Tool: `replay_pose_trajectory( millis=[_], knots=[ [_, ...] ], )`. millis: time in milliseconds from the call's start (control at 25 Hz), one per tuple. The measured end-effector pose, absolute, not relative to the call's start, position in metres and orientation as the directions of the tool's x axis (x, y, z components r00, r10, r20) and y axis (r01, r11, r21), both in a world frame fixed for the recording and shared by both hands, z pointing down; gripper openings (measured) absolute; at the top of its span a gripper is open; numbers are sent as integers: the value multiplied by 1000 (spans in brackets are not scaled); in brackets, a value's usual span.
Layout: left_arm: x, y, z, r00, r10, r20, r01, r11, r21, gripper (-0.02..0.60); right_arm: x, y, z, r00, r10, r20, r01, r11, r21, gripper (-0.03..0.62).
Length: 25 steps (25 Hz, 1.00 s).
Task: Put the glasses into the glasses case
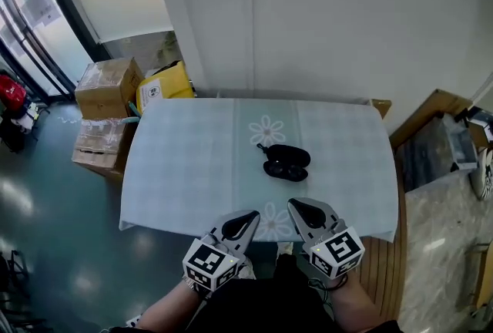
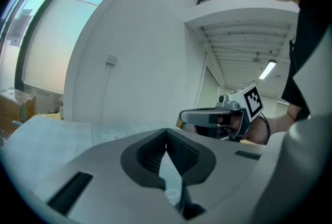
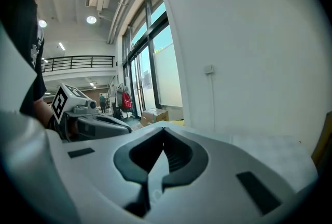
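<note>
Status: not started, as far as I can judge.

- Worktop (image 1: 192, 169): pale checked cloth, set against the white wall. Cardboard boxes (image 1: 108, 89) are stacked on the floor off its far left corner and play no part in the task.
- Left claw (image 1: 248, 217): at the near edge of the worktop, pointing forward. In its own view the left claw (image 2: 166, 132) is clenched tip to tip, with only cloth showing through the gap below. It's empty.
- Right claw (image 1: 297, 205): just beside the left one at the same near edge. Its own view shows the right claw (image 3: 164, 132) closed too, tips meeting, with nothing gripped.
- Glasses case (image 1: 286, 163): a dark oval shape near the middle of the worktop, just this side of the flower print, with a small dark bit sticking out at its upper left.
- Glasses: I can't separate them from the case at this size. The two shiny spots on the dark shape could be lenses, or the case could be lying open, but I can't tell which.

Relative position: the case lies ahead of both claws and apart from them, touching neither. It's roughly in line with the right claw and offset to the right of the left one. It doesn't show in either gripper view.

Left to do, by my read: the whole job. That means opening a claw, reaching forward, sorting glasses from case, putting them in, and closing it if needed.
</note>
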<state>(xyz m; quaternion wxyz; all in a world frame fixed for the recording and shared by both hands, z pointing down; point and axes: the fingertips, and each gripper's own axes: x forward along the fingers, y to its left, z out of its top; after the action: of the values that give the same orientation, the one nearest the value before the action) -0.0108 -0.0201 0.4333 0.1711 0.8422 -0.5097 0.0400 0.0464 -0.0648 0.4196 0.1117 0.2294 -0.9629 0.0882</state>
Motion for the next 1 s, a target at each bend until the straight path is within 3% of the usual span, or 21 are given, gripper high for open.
replay_pose_trajectory(
  millis=[400, 1000],
  knots=[
    [-4, 16, 437, 570, -787, 237, -819, -520, 242, 26, 54, -9, 429, -819, -515, 253, -556, 821, -131, 23],
    [7, 40, 436, 595, -774, 217, -800, -546, 250, 26, 65, 26, 427, -806, -536, 252, -574, 811, -114, 23]
  ],
)
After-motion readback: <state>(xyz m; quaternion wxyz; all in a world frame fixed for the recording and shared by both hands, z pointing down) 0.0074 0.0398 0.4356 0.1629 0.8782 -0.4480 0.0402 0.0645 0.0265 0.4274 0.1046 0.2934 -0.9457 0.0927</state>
